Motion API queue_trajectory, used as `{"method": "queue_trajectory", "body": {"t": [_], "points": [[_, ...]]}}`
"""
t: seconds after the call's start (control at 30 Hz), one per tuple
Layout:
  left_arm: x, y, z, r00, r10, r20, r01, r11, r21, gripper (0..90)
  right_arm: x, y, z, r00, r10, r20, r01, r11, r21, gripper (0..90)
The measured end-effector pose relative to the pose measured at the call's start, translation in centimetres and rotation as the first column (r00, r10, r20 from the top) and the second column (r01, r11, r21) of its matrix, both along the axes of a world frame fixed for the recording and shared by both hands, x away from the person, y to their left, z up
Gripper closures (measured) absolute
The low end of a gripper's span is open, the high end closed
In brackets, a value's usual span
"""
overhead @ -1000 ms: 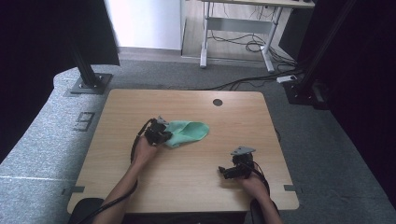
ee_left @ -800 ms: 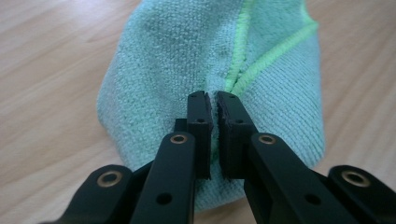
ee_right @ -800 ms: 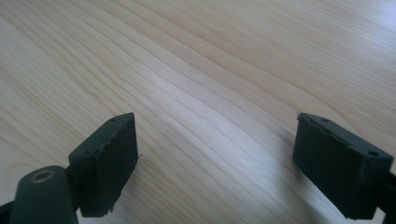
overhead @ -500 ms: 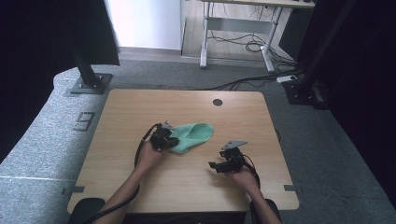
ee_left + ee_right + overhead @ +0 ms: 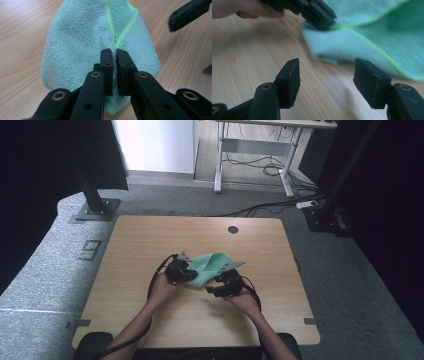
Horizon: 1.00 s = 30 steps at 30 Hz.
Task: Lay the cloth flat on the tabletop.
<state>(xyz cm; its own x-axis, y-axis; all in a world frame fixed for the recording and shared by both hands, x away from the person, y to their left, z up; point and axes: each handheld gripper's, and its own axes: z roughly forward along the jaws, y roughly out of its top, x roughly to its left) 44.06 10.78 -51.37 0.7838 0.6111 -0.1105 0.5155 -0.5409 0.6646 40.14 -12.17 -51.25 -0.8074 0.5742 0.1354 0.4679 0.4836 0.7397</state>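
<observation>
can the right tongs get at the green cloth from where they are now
Probably yes: the right tongs stand open with bare table ahead, and the cloth lies just beyond. The left tongs pinch its near edge, off to one side.

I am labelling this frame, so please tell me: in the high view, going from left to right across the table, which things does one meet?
Left gripper, shut on the green cloth → right gripper, jaws apart, nothing between them.
</observation>
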Motion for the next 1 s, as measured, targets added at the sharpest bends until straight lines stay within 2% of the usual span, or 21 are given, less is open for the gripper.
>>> {"method": "queue_trajectory", "body": {"t": [0.1, 0.27, 0.3, 0.33, 0.37, 0.4, 0.43, 0.5, 0.6, 0.77, 1.0], "points": [[0.0, 0.0, 0.0, 1.0000, -0.004, 0.001, 0.004, 1.0000, 0.000, 83.9, 0.7, 1.8, 0.4, 0.9998, 0.017, 0.008, -0.017, 1.000, -0.012, 37.3], [0.0, 0.4, -0.1, 1.0000, 0.000, -0.005, 0.000, 0.9999, -0.012, 84.0, 1.6, 3.2, 0.3, 0.9997, 0.025, 0.006, -0.025, 0.999, -0.035, 42.7], [0.0, 0.5, -0.2, 1.0000, 0.003, -0.008, -0.003, 0.9998, -0.018, 84.0, 2.2, 3.8, -0.4, 0.9998, 0.020, 0.000, -0.020, 0.998, -0.067, 47.7], [0.0, 0.6, -0.2, 1.0000, 0.003, -0.009, -0.004, 0.9998, -0.020, 84.0, 2.2, 3.8, -0.4, 0.9998, 0.020, 0.000, -0.020, 0.998, -0.067, 47.7], [0.0, 0.7, -0.3, 0.9999, 0.006, -0.009, -0.007, 0.9997, -0.023, 83.9, 2.6, 4.1, -0.9, 0.9998, 0.019, 0.000, -0.019, 0.995, -0.095, 56.0], [0.0, 0.7, -0.3, 0.9999, 0.006, -0.009, -0.007, 0.9997, -0.023, 84.0, 2.6, 4.1, -0.9, 0.9998, 0.019, 0.000, -0.019, 0.995, -0.095, 56.0], [0.0, 0.8, -0.4, 0.9999, 0.009, -0.009, -0.009, 0.9996, -0.028, 84.0, 2.8, 4.2, -1.4, 0.9999, 0.006, -0.008, -0.007, 0.994, -0.112, 65.0], [0.0, 1.1, -0.3, 0.9998, 0.018, -0.006, -0.018, 0.9992, -0.036, 84.1, 2.9, 4.1, -1.4, 0.9999, -0.001, -0.015, -0.001, 0.994, -0.111, 71.9], [0.0, 1.3, -0.2, 0.9995, 0.032, 0.006, -0.032, 0.9987, -0.041, 84.4, 2.6, 3.9, -1.1, 1.0000, -0.001, -0.008, 0.000, 0.992, -0.127, 76.0], [0.2, 2.3, 0.2, 0.9963, 0.078, 0.036, -0.076, 0.9955, -0.058, 84.8, 2.1, 3.0, -0.6, 1.0000, -0.001, 0.004, 0.001, 0.991, -0.132, 76.5], [0.3, 3.8, 0.8, 0.9892, 0.133, 0.062, -0.128, 0.9891, -0.072, 84.9, 1.7, 0.3, 0.4, 0.9996, -0.021, 0.020, 0.023, 0.993, -0.119, 76.4]]}}
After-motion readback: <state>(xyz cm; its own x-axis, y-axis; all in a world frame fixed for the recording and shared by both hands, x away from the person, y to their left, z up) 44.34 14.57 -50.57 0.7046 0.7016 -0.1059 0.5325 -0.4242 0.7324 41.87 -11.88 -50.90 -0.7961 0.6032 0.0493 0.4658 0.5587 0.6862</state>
